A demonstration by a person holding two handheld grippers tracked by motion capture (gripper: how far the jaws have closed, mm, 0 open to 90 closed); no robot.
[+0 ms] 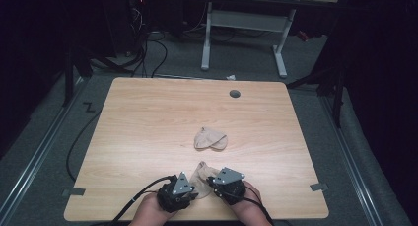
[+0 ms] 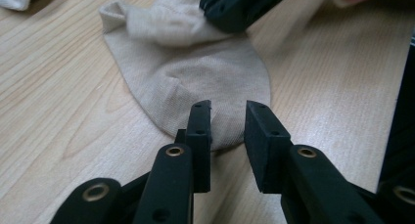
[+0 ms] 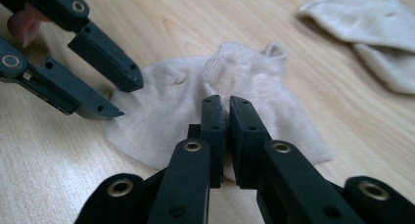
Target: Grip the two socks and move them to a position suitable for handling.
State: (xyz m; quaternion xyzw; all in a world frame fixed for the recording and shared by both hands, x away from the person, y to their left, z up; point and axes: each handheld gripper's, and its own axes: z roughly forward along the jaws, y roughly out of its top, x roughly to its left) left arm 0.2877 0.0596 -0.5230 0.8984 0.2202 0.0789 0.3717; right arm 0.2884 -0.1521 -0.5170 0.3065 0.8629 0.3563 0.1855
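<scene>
On the wooden table (image 1: 148, 117), a rumpled beige sock (image 2: 195, 72) between both grippers.

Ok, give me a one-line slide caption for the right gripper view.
Right tongs pinch a fold of the beige cotton ankle sock on the light wooden table; left tongs open at its edge.

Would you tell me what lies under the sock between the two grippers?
The near sock lies flat on the wooden table; nothing pokes out around its edges. Whatever is beneath the fabric itself is covered.
</scene>
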